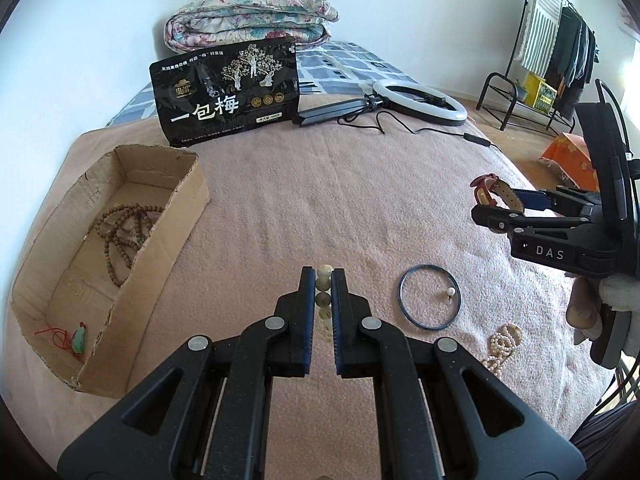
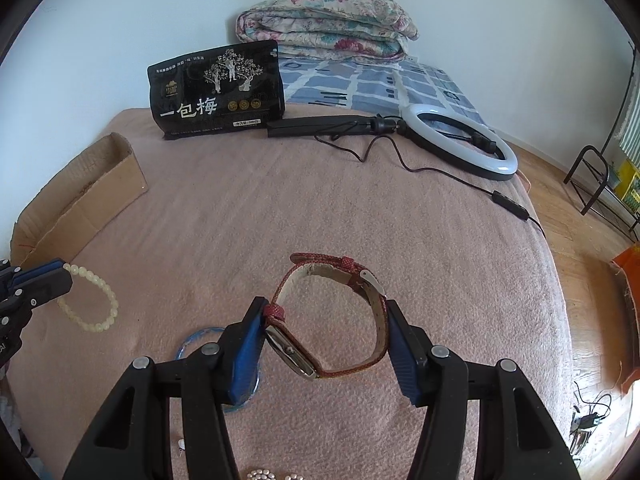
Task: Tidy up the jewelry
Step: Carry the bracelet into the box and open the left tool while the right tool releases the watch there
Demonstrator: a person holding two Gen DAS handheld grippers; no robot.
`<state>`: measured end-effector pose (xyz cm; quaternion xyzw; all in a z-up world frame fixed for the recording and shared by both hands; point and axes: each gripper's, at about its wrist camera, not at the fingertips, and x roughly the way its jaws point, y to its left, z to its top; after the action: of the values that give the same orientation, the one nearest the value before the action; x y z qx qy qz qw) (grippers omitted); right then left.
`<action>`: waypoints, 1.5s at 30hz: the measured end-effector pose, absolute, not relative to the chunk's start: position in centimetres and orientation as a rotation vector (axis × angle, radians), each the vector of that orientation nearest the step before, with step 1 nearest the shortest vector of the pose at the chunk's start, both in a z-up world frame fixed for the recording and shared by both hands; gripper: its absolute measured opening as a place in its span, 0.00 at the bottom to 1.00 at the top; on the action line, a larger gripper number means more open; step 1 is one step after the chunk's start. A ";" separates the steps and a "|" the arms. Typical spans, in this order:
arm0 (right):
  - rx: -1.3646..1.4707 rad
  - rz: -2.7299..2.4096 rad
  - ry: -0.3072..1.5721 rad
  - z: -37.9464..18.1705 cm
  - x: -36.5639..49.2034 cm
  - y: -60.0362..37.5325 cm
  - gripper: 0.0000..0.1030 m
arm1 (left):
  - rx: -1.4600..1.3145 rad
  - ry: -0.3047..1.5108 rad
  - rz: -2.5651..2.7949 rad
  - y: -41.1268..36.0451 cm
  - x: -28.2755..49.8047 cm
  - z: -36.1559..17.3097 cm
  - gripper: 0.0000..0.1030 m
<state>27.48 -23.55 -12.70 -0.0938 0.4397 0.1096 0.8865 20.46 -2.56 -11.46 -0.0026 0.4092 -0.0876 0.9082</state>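
On the pink blanket (image 1: 320, 184), jewelry lot, itemised:

1. Bead bracelet (image 2: 90, 300) — pale cream, translucent round beads on a loop; pinched at one point between the closed fingers of the left gripper (image 1: 323, 280), the rest of the loop hanging free above the blanket at the left of the right wrist view.

2. Wristwatch (image 2: 332, 320) — red woven strap with a pale lining, rectangular metal-edged case, strap buckled into a loop; clamped across its width by the right gripper (image 2: 326, 324), one blue pad on the case side, the other on the strap, and held clear of the blanket.

3. Bangle (image 1: 430, 296) — thin blue ring lying flat, just right of the left gripper's fingers; a small white pearl piece (image 1: 451, 292) lies inside it (whether stud or pin cannot be told).

4. Pearl strand (image 1: 502, 346) — small whitish beads heaped at near right.

5. Cardboard box (image 1: 168, 236) — open-topped with torn edges, at left; holds a brown wooden bead necklace (image 1: 120, 236) at its far end and a green pendant (image 1: 79, 338) on red cord at its near end.

Far side of the blanket: black snack pouch (image 1: 226, 92) standing upright, ring light (image 1: 420, 100) lying flat with its cable trailing, folded floral quilt (image 1: 252, 16) behind them against the wall.
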 end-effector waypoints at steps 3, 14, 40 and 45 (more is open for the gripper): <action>-0.186 0.242 0.911 -12.2 27.2 -23.0 0.57 | 0.006 0.813 -0.170 -2.0 20.2 -10.5 0.05; -0.201 0.331 0.881 -10.3 26.0 -18.4 0.57 | -0.020 0.722 -0.098 2.2 20.1 -7.3 0.05; -0.225 0.528 0.814 -8.4 27.8 -1.3 0.57 | -0.096 0.722 0.153 17.1 20.3 -7.7 0.05; -0.229 0.541 0.822 -9.0 28.8 1.4 0.57 | -0.130 0.738 0.181 19.1 20.3 -8.4 0.05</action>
<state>28.81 1.39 -9.03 -0.1096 0.3935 0.2590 0.8752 20.32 19.09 -8.35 -0.0635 0.3598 0.0882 0.9267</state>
